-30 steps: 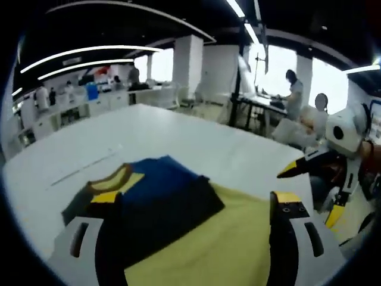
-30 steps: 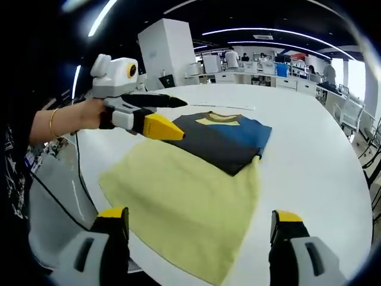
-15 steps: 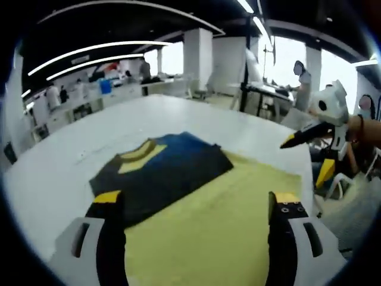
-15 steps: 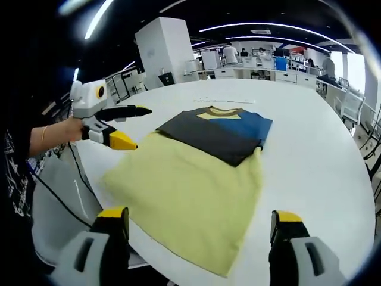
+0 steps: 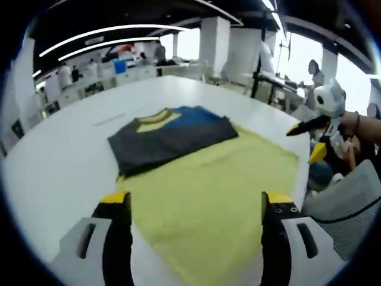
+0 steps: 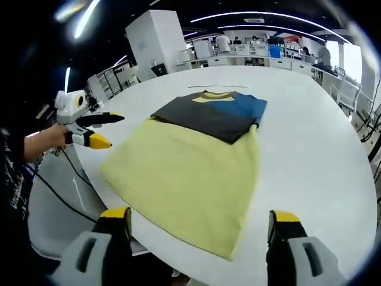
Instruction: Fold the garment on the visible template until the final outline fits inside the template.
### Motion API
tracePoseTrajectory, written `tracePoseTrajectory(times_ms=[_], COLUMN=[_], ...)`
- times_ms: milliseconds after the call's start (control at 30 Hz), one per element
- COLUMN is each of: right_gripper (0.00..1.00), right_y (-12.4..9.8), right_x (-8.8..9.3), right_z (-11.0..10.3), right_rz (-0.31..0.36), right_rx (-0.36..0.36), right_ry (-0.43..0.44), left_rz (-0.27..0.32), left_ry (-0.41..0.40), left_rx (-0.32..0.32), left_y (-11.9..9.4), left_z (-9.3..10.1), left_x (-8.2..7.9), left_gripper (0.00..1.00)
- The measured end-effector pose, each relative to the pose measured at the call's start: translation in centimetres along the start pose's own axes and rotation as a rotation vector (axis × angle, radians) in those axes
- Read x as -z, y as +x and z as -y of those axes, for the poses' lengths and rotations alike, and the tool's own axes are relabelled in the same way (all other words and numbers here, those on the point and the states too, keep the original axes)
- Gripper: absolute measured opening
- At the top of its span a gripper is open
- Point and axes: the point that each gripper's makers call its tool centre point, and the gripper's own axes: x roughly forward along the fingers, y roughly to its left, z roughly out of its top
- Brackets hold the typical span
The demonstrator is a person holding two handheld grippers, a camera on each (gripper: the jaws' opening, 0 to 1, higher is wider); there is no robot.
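A folded garment (image 5: 169,136), dark grey and blue with a yellow collar, lies flat at the far end of a pale yellow template sheet (image 5: 220,190) on a white table (image 5: 53,161). My left gripper (image 5: 195,204) hangs open over the sheet's near edge, holding nothing. Off the table's right side a hand holds my right gripper (image 5: 306,142), jaws apart. In the right gripper view the garment (image 6: 208,113) overlaps the far edge of the sheet (image 6: 184,173). My right gripper (image 6: 199,217) is open above the near edge. My left gripper (image 6: 98,130) is open beside the sheet's left corner.
The round table's edge (image 6: 357,238) curves close on both sides. A thin strip (image 6: 214,87) lies beyond the garment. A cable (image 6: 65,196) hangs below the left hand. Desks, a white pillar (image 6: 158,39) and people stand far behind.
Both grippers have drawn back from the garment toward the table's near edge, the left one out past the sheet's corner. The garment and the sheet lie as before.
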Motion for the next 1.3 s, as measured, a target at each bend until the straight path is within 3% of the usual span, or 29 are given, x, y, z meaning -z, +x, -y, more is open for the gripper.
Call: tracePoseTrajectory(times_ms=[100,267,367,400,533,600,667,733,900,1133,1300], right_gripper=[0.88,0.77,0.71,0.69,0.59,0.52,0.46,0.46,0.44,0.31,0.25], right_y=[0.1,0.5,0.6,0.6,0.4,0.3,0.3,0.2,0.3,0.4,0.3], right_x=[0.5,1.5,2.1,2.4,2.8,3.0,3.6,3.7,3.9,4.1,3.9], right_z=[0.1,0.0,0.2,0.3,0.8,1.0,0.9,0.6,0.8,1.9,2.3], right_rz=[0.003,-0.011,-0.019,-0.026,-0.040,-0.043,-0.068,-0.065,-0.061,-0.072,-0.050], right_rx=[0.010,0.020,0.022,0.028,0.055,0.062,0.060,0.057,0.072,0.116,0.136], right_ry=[0.013,0.012,0.022,0.026,0.018,0.025,0.030,0.035,0.037,0.015,0.042], left_rz=[0.017,-0.013,-0.037,-0.069,-0.079,-0.134,-0.135,-0.138,-0.223,-0.304,-0.326], left_ry=[-0.042,-0.047,-0.065,-0.096,-0.132,-0.153,-0.185,-0.187,-0.250,-0.240,-0.280], left_rx=[-0.013,-0.034,-0.051,-0.063,-0.077,-0.089,-0.078,-0.081,-0.114,-0.130,-0.170], left_y=[-0.8,-1.6,-2.3,-2.6,-3.3,-3.8,-3.8,-4.1,-4.7,-4.9,-5.2], left_z=[0.1,0.6,0.6,0.5,0.3,0.6,0.8,1.3,0.9,1.2,0.9], left_x=[0.6,2.1,3.2,3.9,4.8,5.8,6.4,6.5,8.8,10.8,11.4], left_gripper=[0.82,0.72,0.70,0.66,0.63,0.60,0.57,0.55,0.42,0.31,0.22])
